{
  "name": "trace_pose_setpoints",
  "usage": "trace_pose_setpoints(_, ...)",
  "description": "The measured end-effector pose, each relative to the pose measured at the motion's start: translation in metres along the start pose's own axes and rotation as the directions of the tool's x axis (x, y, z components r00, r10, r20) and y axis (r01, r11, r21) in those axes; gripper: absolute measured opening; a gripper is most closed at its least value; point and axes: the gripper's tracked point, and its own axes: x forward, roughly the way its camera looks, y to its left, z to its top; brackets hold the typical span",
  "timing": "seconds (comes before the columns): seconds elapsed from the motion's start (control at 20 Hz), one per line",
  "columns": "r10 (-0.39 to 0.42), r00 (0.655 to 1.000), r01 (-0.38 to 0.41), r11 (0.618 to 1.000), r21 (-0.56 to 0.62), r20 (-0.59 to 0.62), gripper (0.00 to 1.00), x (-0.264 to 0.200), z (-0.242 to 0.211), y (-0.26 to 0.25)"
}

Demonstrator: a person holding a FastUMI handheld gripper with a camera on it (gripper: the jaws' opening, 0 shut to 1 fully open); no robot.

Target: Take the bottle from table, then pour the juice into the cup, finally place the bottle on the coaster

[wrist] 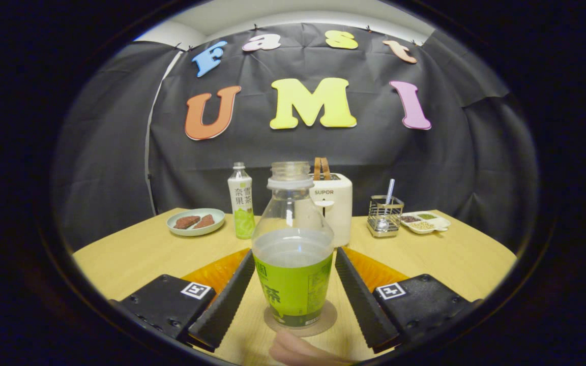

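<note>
An uncapped clear bottle [293, 254] with a green label stands upright on a round coaster [323, 321] on the wooden table [135, 254]. It is about half full of pale juice. My gripper [294, 251] holds it: the bottle sits between the two fingers [232, 295], and both fingertips meet its sides at the liquid level with no gap showing. A person's fingertips [293, 352] show just in front of the coaster, nearer to me than the bottle.
Beyond the fingers stand a capped drink bottle [241, 203], a white toaster [334, 206], a green plate [196, 222] with brown pieces, a wire holder [384, 216] with a utensil, and a small divided dish [425, 222].
</note>
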Motion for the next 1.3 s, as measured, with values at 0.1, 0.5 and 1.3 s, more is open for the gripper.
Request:
trace_pose_setpoints(0.1,0.000,1.000,0.000,1.000,0.005,0.013,1.00,-0.010,0.008,0.000)
trace_pose_setpoints(0.5,-0.013,0.997,0.014,1.000,-0.007,0.079,1.00,-0.083,0.036,-0.001)
trace_pose_setpoints(1.3,-0.191,0.974,0.203,0.975,-0.093,0.122,1.00,-0.276,0.045,-0.058)
